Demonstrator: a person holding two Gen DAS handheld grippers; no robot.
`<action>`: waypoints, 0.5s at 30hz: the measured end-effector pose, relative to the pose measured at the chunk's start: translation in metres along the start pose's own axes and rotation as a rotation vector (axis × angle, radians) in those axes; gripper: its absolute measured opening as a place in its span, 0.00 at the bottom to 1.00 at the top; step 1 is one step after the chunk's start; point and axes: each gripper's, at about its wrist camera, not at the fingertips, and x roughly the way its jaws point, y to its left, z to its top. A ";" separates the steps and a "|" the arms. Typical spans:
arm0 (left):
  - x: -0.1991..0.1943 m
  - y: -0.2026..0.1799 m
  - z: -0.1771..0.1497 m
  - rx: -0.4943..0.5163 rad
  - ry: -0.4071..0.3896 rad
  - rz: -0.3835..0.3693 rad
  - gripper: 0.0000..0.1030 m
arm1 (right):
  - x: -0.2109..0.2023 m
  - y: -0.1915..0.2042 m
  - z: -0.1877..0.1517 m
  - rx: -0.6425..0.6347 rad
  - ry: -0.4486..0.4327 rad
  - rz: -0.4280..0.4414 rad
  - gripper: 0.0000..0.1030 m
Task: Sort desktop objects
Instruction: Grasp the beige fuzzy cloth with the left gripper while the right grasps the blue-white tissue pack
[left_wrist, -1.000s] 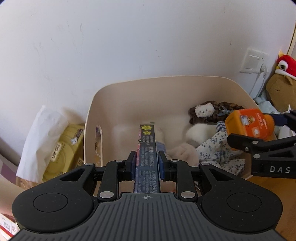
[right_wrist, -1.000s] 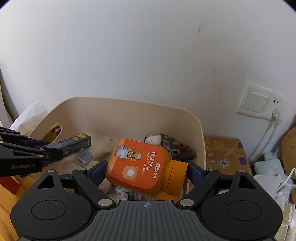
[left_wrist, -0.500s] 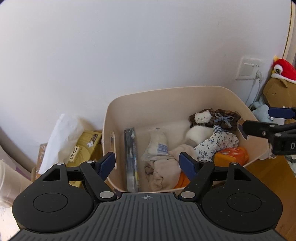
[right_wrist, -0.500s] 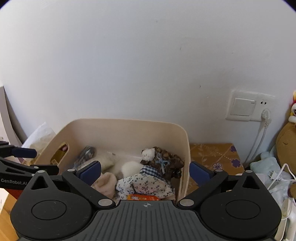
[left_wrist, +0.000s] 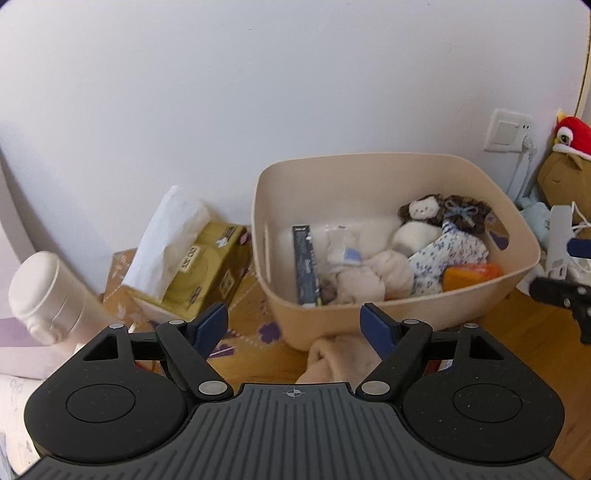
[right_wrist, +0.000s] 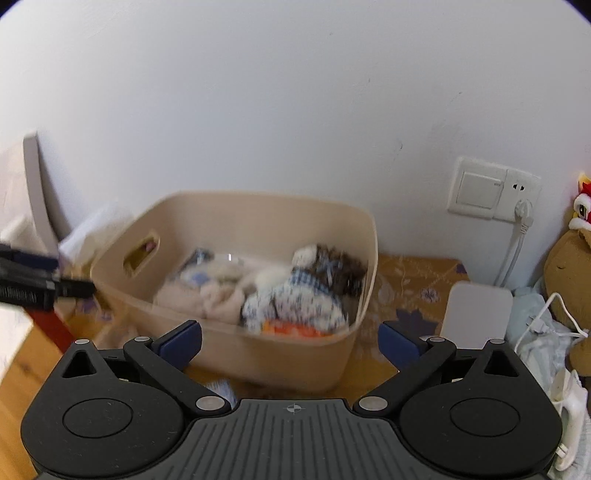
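Note:
A beige plastic bin (left_wrist: 369, 177) (right_wrist: 258, 354) stands against the wall. In it lie a dark long box (left_wrist: 304, 266), an orange bottle (left_wrist: 471, 275) (right_wrist: 291, 328), a plastic packet (left_wrist: 341, 247), socks and plush cloth items (left_wrist: 447, 247). My left gripper (left_wrist: 293, 326) is open and empty, held back from the bin's front. My right gripper (right_wrist: 290, 339) is open and empty, also in front of the bin. A beige cloth (left_wrist: 340, 358) lies on the table just before the bin.
A tissue box (left_wrist: 195, 266) and a white bottle (left_wrist: 48, 295) stand left of the bin. A wall socket with a plug (right_wrist: 491, 192), a plush toy (right_wrist: 569, 273), a white device (right_wrist: 476, 314) and cables lie to the right.
Both grippers opened and dropped the dark box and the orange bottle into the bin, then drew back from it.

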 end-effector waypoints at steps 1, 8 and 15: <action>0.000 0.001 -0.003 0.004 0.002 0.006 0.78 | 0.000 0.001 -0.004 -0.011 0.005 -0.004 1.00; 0.005 0.004 -0.023 -0.001 0.071 -0.020 0.78 | 0.001 0.009 -0.022 -0.078 0.052 0.018 1.00; 0.014 -0.004 -0.035 0.004 0.134 -0.074 0.78 | 0.014 0.022 -0.033 -0.145 0.122 0.068 1.00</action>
